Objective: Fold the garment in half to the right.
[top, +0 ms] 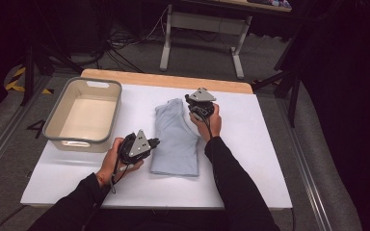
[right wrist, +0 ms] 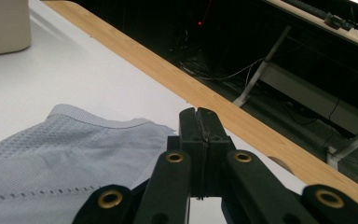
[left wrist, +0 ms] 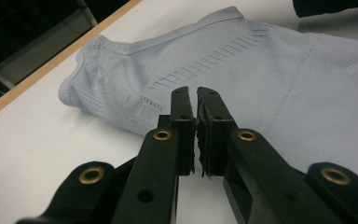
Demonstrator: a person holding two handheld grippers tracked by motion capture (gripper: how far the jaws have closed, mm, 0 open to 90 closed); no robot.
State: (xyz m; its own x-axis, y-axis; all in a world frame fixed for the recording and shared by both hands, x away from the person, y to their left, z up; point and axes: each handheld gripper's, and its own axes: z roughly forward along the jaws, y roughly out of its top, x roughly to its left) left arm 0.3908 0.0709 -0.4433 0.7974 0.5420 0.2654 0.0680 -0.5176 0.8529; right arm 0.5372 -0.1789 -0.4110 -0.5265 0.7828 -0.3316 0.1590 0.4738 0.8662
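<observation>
Where legible, floor mark "4" (top: 35,127) beside table (top: 250,159), by bin (top: 84,115).

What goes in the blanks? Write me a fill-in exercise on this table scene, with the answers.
1. The folded shirt is light ____ in colour.
2. The beige bin stands on the ____ side of the table in the high view.
3. The jaws of the right gripper are ____, with nothing between them.
4. The left gripper points at the shirt, its jaws holding ____.

Missing words: blue; left; shut; nothing

Matt ribbed cloth shirt (top: 176,137)
</observation>
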